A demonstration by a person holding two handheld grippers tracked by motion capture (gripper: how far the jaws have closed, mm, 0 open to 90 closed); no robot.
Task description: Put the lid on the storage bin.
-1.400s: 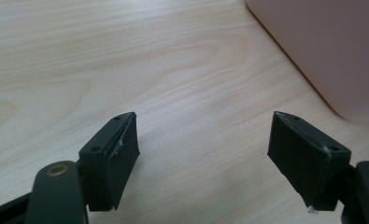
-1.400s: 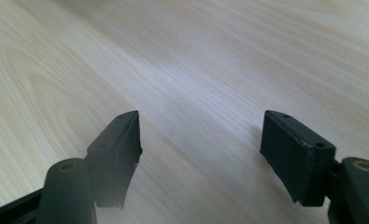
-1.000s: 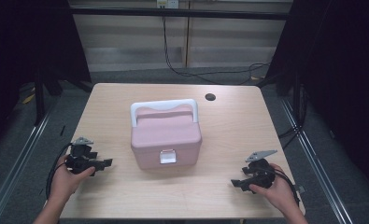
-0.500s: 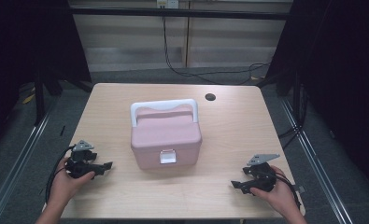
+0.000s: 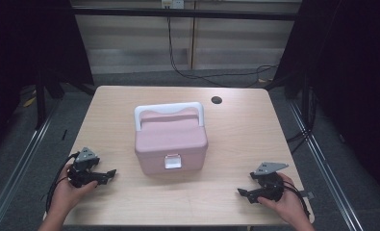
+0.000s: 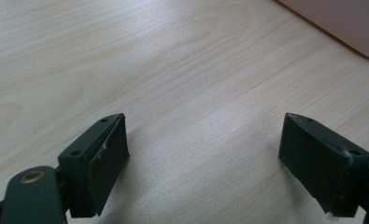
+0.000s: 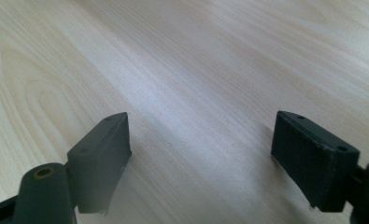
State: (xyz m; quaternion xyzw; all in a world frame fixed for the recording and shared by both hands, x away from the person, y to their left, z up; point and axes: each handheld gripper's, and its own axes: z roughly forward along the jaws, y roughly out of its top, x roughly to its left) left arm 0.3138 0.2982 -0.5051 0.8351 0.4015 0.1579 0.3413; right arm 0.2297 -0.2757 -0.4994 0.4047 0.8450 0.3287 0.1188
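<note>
A pink lidded box (image 5: 171,144) with a white handle and a white front latch stands shut at the middle of the wooden table (image 5: 255,130). My left gripper (image 5: 108,174) rests on the table near the front left corner and points right toward the box, well apart from it. Its jaws have just been opening and now stand open, with bare wood between them (image 6: 205,154). A corner of the pink box (image 6: 341,23) lies beyond it. My right gripper (image 5: 243,193) lies near the front right corner and points left. Its jaws have also just been opening and hold nothing (image 7: 201,154).
A round dark hole (image 5: 216,100) sits in the tabletop behind the box to the right. Metal rails run along the floor on both sides of the table. Black cables (image 5: 211,74) lie on the floor beyond the far edge.
The jaws of both grippers have spread a little wider. Both hands have stayed almost where they were, and the box has not moved.
</note>
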